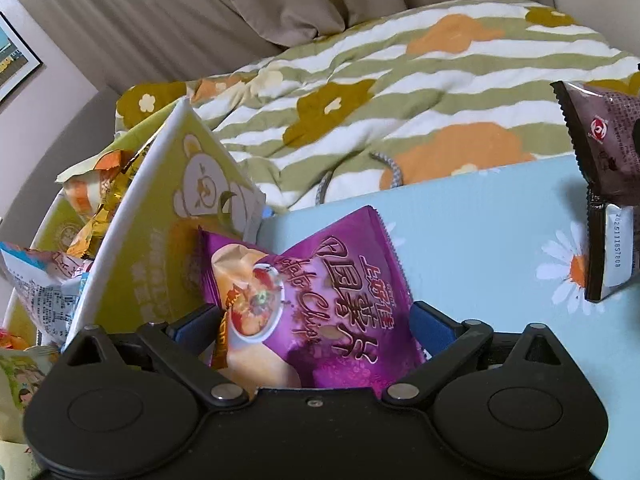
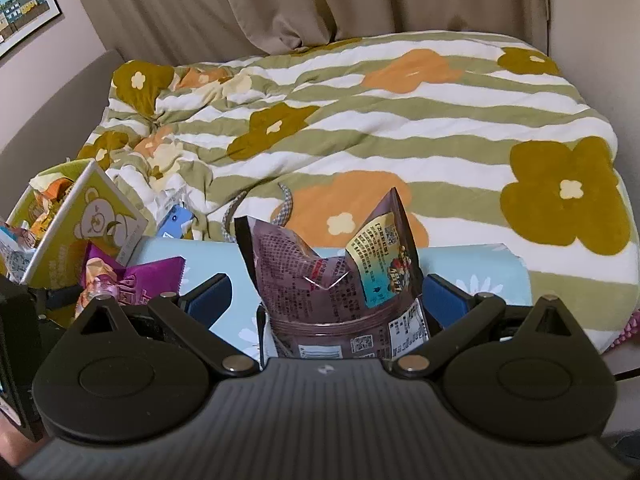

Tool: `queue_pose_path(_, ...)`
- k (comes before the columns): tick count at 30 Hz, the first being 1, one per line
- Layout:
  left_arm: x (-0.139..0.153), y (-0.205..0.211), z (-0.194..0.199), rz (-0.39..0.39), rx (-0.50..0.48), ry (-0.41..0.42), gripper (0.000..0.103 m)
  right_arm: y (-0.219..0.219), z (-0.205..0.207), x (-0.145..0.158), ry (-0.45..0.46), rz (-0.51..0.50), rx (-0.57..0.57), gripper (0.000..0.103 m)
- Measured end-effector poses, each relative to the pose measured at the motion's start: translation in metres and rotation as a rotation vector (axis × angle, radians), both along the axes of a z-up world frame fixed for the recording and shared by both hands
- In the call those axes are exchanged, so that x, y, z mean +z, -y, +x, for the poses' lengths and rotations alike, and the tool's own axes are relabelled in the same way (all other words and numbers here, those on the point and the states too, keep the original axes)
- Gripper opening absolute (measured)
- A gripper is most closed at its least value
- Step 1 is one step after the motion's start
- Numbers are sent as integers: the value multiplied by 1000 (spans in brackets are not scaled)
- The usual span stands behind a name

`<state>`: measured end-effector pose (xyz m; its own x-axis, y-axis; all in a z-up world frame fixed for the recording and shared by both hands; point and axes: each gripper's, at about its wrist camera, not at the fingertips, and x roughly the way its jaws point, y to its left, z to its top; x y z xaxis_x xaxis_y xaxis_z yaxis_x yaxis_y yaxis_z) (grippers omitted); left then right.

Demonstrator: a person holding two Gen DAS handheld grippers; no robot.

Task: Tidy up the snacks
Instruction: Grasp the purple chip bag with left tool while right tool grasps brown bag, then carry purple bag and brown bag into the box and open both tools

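Note:
My left gripper (image 1: 316, 320) is shut on a purple potato chips bag (image 1: 320, 280), which is tilted and touches both blue pads. It is just right of a yellow-green bear-print box (image 1: 160, 240) that holds several snack packets. The same purple bag (image 2: 132, 276) and box (image 2: 80, 220) appear at the left of the right wrist view. A brown snack bag (image 2: 336, 280) stands upright between the fingers of my right gripper (image 2: 326, 300). The right pad is against it, and a strip of table shows beside the left pad. The brown bag (image 1: 604, 184) is edge-on at the far right of the left wrist view.
The snacks are on a light blue table with daisy print (image 1: 480, 240). Behind it lies a bed with a green-striped flower quilt (image 2: 380, 120). A beige curtain (image 2: 320, 0) hangs at the back. A small blue item (image 2: 176, 220) lies beside the box.

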<state>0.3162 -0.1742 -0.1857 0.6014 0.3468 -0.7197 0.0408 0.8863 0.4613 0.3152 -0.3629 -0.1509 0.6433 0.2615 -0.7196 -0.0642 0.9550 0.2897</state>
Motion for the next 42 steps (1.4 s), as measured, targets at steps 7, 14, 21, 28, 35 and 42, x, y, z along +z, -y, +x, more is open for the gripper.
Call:
queue_pose_path(7, 2, -2, -11, 0, -42, -2, 81, 1, 10, -13, -23, 6, 10, 103)
queue_pose_path(14, 11, -4, -20, -2, -65, 8, 68, 0, 16, -20, -27, 7, 19, 103)
queue_pose_path(21, 21, -2, -29, -47, -67, 17, 65, -3, 21, -25, -13, -12, 37, 103)
queue_pose_path(28, 31, -3, -36, -71, -78, 39, 65, -22, 30, -30, 4, -115, 166, 103)
queue_pose_path(35, 41, -5, -46, -84, -85, 66, 65, -46, 30, -43, 18, -219, 294, 103)
queue_pose_path(42, 59, -5, -59, -97, -90, 101, 65, -52, 13, -42, 52, -222, 303, 94)
